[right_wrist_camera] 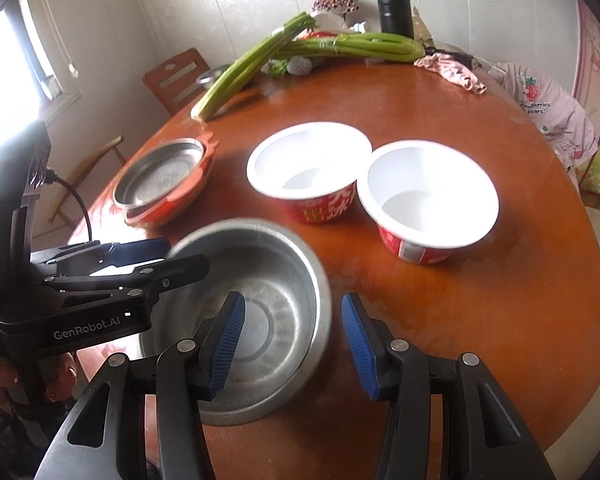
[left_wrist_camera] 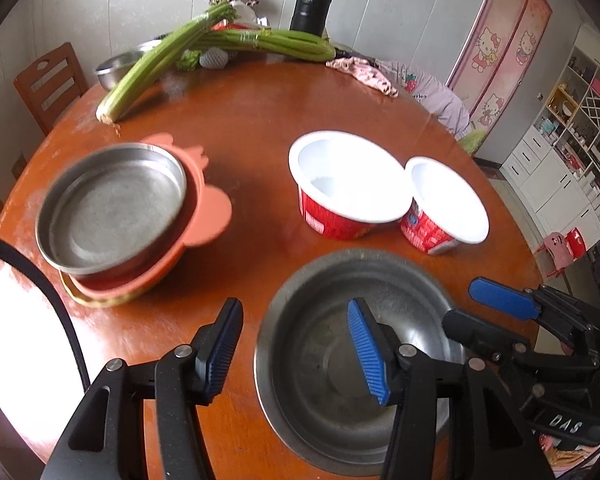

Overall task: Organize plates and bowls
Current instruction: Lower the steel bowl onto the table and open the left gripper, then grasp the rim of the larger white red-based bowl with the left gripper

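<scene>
A large steel bowl sits on the round wooden table near me. My left gripper is open and straddles the bowl's left rim; it shows in the right wrist view. My right gripper is open and straddles the bowl's right rim; it shows in the left wrist view. Two red-and-white paper bowls stand side by side behind, also in the right wrist view. A steel plate rests on an orange plate at the left.
Celery bunches, a black flask, a small steel bowl and pink cloth lie at the table's far side. A wooden chair stands at the left. A black cable crosses the near left.
</scene>
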A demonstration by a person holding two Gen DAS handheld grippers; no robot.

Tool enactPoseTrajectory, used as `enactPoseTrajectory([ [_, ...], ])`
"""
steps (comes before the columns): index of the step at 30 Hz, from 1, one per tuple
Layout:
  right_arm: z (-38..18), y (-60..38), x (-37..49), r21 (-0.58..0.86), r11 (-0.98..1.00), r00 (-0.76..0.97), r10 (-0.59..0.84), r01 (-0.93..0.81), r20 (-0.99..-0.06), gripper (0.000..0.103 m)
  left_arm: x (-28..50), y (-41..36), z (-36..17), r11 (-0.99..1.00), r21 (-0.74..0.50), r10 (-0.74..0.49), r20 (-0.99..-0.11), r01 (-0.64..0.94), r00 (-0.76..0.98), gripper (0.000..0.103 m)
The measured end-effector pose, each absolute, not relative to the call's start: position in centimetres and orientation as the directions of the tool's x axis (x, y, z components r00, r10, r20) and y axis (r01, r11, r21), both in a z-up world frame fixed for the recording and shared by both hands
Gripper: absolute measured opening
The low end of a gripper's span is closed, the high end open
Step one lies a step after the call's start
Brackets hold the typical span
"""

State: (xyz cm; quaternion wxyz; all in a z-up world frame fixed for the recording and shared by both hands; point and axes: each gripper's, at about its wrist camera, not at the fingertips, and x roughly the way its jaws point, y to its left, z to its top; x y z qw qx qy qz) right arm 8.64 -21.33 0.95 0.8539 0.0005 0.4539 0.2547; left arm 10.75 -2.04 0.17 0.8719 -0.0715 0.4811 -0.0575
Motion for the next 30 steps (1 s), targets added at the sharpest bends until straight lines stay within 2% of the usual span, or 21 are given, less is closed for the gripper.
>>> enactPoseTrajectory([
  [4, 2.4, -22.5, 9.4, 0.234, 0.881, 0.5, 0.433, -0.412, -0.75, 0.052, 11.5, -2.4, 1.7, 0.983, -0.178, -0.177, -0.815, 0.052, 0.551, 0.054],
  [11, 4.2, -26.1, 11.8, 0.204, 0.92, 0.571, 0.371, -0.335, -0.733, 0.052, 13.8, -5.6, 3.9, 0.966, -0.219, -0.259, -0.798, 0.139, 0.544, 0.054],
  [17, 4.0, -29.3, 13.8, 0.17, 0.948, 0.592, 0.302, -0.269, -0.748, 0.052, 16.2, -9.4, 3.3, 0.951, -0.251, -0.308, -0.813, 0.179, 0.494, 0.054],
  [30, 1.0, -31.5, 17.3, 0.16, 0.947, 0.545, 0.294, -0.28, -0.785, 0.052, 19.5, -12.9, 0.2, 0.941, -0.307, -0.339, -0.854, 0.145, 0.393, 0.054],
])
